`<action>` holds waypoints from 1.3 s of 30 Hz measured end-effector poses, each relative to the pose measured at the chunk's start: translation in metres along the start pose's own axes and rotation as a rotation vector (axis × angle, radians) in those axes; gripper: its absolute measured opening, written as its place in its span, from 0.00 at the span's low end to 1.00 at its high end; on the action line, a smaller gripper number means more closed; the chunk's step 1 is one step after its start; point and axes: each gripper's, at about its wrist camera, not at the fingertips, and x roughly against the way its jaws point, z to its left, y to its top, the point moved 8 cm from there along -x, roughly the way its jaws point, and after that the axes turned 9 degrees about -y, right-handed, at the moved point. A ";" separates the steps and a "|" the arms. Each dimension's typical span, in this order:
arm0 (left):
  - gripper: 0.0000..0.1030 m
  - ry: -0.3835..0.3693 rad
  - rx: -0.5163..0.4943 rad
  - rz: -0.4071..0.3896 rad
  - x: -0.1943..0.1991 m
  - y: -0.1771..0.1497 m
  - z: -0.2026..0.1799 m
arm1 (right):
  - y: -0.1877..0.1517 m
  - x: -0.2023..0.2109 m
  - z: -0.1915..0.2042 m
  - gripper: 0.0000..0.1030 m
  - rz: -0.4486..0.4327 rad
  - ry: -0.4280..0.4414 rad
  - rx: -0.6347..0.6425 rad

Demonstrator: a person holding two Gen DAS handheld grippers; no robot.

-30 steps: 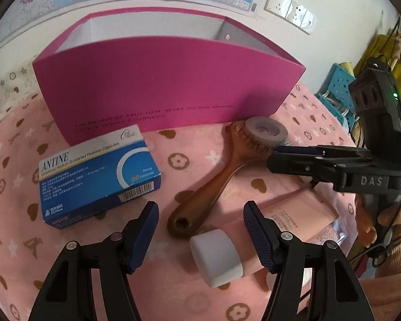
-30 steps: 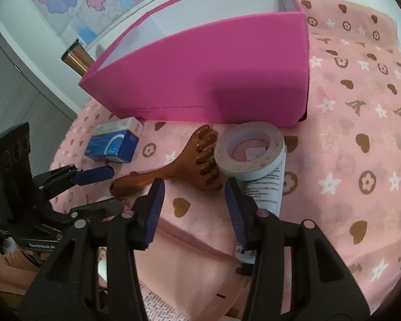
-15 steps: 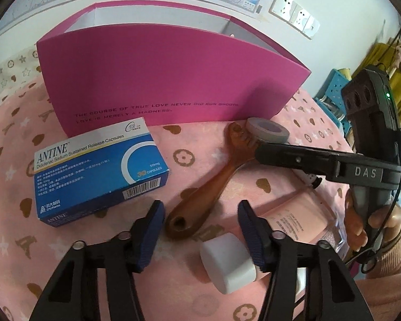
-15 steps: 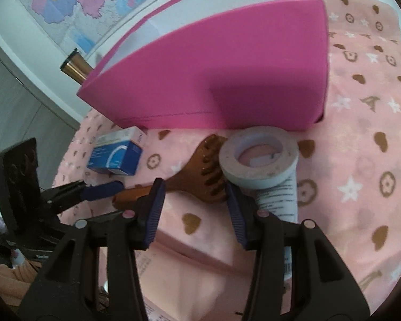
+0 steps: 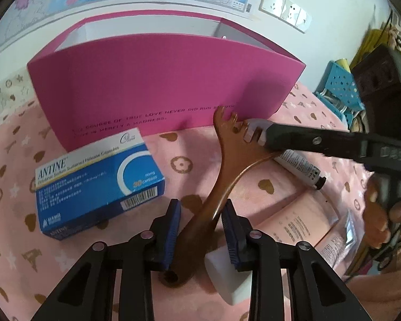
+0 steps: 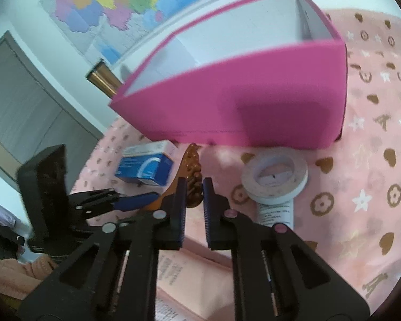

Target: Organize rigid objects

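Observation:
A brown wooden massage comb lies tilted on the pink cloth in front of the open pink box. My left gripper is shut on the comb's handle. My right gripper is shut on the comb's toothed head, which is raised off the cloth. The pink box also shows in the right wrist view. A blue ANTINE medicine box lies left of the comb. A roll of tape lies on a white tube to the right.
A pink tube with a white cap lies under my left gripper. A flat pink packet lies below my right gripper. A blue basket stands beyond the table at the right. The wall with a map is behind the box.
Both grippers have closed on the comb: left on the handle, right on the head. The comb's head has lifted and swung away from the tape roll.

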 end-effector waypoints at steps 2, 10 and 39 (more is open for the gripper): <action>0.27 0.002 -0.007 -0.008 -0.001 0.004 -0.002 | 0.003 0.006 0.007 0.10 -0.017 0.018 0.012; 0.15 0.014 -0.100 -0.052 0.001 0.015 -0.017 | 0.003 0.007 0.017 0.19 0.012 0.098 -0.005; 0.19 -0.031 -0.070 -0.037 0.003 0.010 -0.011 | 0.004 -0.029 0.007 0.16 0.092 0.215 -0.168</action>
